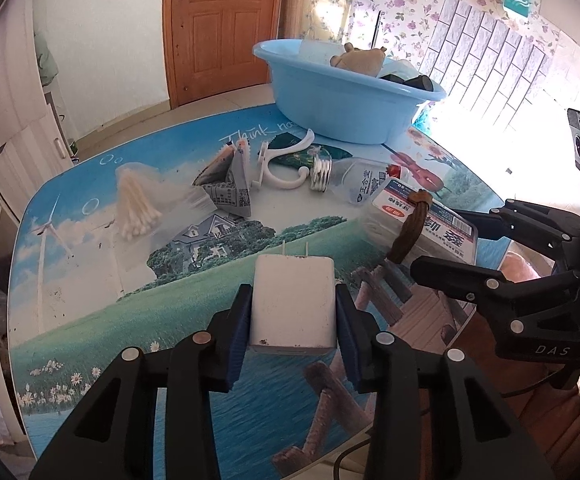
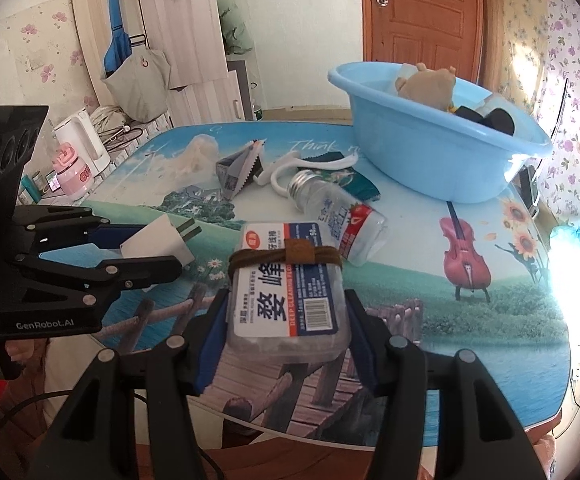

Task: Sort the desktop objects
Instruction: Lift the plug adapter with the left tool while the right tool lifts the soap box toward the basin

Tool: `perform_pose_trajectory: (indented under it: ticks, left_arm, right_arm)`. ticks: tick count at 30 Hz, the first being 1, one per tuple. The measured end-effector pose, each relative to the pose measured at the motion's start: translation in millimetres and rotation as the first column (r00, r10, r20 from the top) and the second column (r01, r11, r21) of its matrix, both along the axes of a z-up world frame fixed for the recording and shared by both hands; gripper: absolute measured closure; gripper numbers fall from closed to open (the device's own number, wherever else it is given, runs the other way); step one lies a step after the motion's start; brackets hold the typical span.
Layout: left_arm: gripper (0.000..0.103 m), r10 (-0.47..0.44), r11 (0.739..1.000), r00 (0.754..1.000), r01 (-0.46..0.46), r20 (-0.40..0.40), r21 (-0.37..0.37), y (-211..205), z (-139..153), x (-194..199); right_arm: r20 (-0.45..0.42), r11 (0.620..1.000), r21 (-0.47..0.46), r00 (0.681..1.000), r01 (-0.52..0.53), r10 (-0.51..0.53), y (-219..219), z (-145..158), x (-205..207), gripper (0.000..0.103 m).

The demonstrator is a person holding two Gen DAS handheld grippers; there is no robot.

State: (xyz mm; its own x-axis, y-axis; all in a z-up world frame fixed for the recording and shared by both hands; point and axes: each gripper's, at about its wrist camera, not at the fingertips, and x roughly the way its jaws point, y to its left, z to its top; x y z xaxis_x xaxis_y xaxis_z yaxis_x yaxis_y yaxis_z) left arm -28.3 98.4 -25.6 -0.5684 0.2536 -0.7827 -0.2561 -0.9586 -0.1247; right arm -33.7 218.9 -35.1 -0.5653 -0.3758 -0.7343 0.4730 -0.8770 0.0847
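My left gripper is closed on the white charger; its blue pads press on the two flat sides, and the metal prongs point away from me. The charger is raised a little above the near part of the table, I think, but I cannot be sure it is fully off the surface. It is a stiff, light block with smooth plastic, so it could slip if I tilt it; holding the wide flat faces near the middle seems correct.

My right gripper has the clear box between its fingers, at the near end of the box. The pads look to touch both sides, so I judge it is gripped. A brown hair band is wrapped around the box. The box is thin plastic and may bend or slide if I squeeze hard.

The blue basin stands at the far side and already has things inside. Between it and my grippers lie a small bottle, a white hook, a bag of cotton swabs and a folded packet.
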Motion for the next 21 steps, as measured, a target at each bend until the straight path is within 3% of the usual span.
perform_pose_trajectory:
  ticks: [21]
  left_arm:
    - [0.065,0.016,0.999,0.992,-0.010,-0.129,0.046,1.0,65.3,-26.6]
  right_arm:
    - [-0.144,0.993,-0.114,0.988,0.035,-0.051,27.4,64.9,-12.0,0.050]
